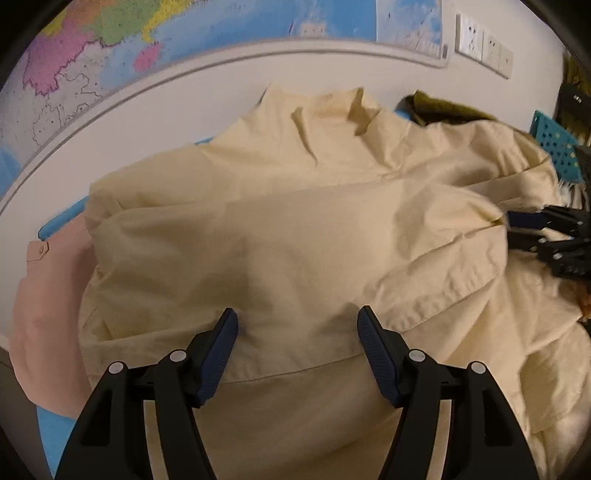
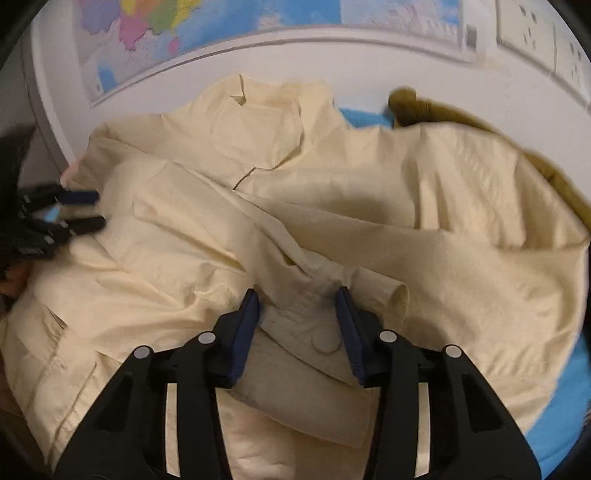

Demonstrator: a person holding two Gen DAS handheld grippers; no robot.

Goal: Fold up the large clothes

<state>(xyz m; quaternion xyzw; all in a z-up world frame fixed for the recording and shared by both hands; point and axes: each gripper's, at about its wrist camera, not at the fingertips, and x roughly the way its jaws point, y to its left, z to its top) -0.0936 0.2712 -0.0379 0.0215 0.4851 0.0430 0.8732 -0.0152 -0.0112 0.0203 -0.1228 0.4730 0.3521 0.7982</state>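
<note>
A large cream shirt (image 1: 295, 229) lies rumpled on a blue surface (image 1: 55, 428), collar toward the wall. It also fills the right wrist view (image 2: 369, 206). My left gripper (image 1: 297, 325) is open just above the shirt's folded body near a hem, holding nothing. My right gripper (image 2: 297, 306) is open, its jaws either side of a buttoned cuff (image 2: 321, 332) of a sleeve. The right gripper shows at the right edge of the left wrist view (image 1: 517, 230), at the shirt's edge. The left gripper shows at the left edge of the right wrist view (image 2: 85, 210).
A pink garment (image 1: 48, 314) lies left of the shirt. An olive garment (image 2: 417, 107) lies behind it at the right. A teal perforated basket (image 1: 554, 147) stands far right. A white wall with a map (image 1: 221, 22) and sockets (image 1: 480, 44) is close behind.
</note>
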